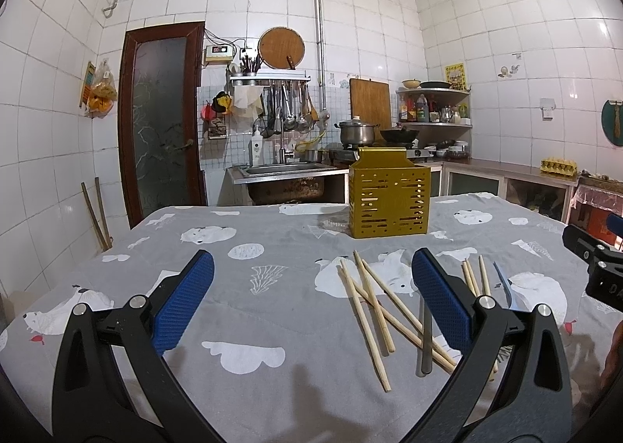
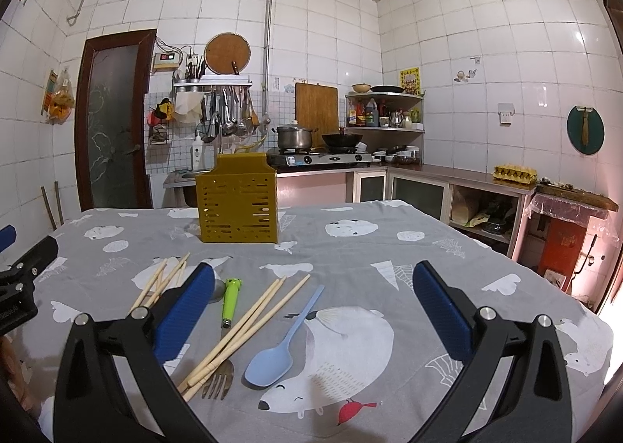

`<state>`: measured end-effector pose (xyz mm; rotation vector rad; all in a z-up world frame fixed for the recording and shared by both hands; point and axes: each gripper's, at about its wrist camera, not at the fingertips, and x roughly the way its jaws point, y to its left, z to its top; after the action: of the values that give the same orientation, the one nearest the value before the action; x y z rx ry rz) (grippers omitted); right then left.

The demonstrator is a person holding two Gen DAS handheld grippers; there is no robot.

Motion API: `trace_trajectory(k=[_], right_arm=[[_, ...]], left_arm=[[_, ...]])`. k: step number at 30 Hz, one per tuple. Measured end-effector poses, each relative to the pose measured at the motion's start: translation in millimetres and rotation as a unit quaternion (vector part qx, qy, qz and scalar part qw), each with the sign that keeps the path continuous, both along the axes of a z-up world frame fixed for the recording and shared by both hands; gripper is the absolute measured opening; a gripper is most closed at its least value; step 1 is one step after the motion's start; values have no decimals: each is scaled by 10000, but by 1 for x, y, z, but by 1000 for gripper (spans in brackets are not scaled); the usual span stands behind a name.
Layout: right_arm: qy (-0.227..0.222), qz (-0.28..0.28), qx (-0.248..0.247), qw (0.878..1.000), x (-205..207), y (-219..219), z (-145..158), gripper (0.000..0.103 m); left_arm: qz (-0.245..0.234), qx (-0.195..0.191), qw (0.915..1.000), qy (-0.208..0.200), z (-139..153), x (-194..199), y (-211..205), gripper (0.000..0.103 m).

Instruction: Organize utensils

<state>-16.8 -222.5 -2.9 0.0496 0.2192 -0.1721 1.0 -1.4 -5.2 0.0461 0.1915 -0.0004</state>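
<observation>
Tiled kitchen, clothed worktop (image 2: 389,248) | chopsticks (image 2: 241,326) thin, light, roll-prone: pinch mid-shaft | left tool (image 1: 311,295), right tool (image 2: 313,299) wide open, empty | holder (image 2: 237,201) unfilled

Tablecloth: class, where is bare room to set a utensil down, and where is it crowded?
Free: the tablecloth left of the chopsticks, and right of the blue spoon. Crowded: between them, where chopsticks, green-handled fork and spoon lie before the yellow holder.

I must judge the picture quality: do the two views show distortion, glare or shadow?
Left wrist view: strong fisheye bend, dark corners, glare on the right wall tiles, a soft shadow on the tablecloth. Right wrist view: same bend, glare on the tiles, pink wash at the right edge; blue spoon sharp.
</observation>
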Motion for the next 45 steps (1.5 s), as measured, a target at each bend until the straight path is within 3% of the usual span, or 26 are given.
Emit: trace_trajectory(k=[12, 22, 27, 33, 40, 45], right_arm=[[454, 87, 368, 9983, 40, -21, 14, 99], [946, -5, 158, 9954, 103, -25, 26, 99], [1193, -30, 55, 9928, 132, -23, 21, 99], [1724, -167, 27, 9849, 170, -22, -7, 98], [2343, -274, 274, 9714, 204, -26, -35, 85], [2705, -296, 287, 9618, 216, -21, -50, 71]], left_arm=[[-295, 38, 9971, 708, 21, 47, -4, 98], [-655, -118, 9887, 1340, 39, 109, -8, 98], [-671, -123, 9869, 1461, 36, 145, -16, 98], [-620, -41, 9835, 1697, 23, 183, -26, 98], [-414, -32, 9708, 2363, -2, 226, -24, 98], [-295, -203, 9601, 2774, -24, 239, -11, 90]])
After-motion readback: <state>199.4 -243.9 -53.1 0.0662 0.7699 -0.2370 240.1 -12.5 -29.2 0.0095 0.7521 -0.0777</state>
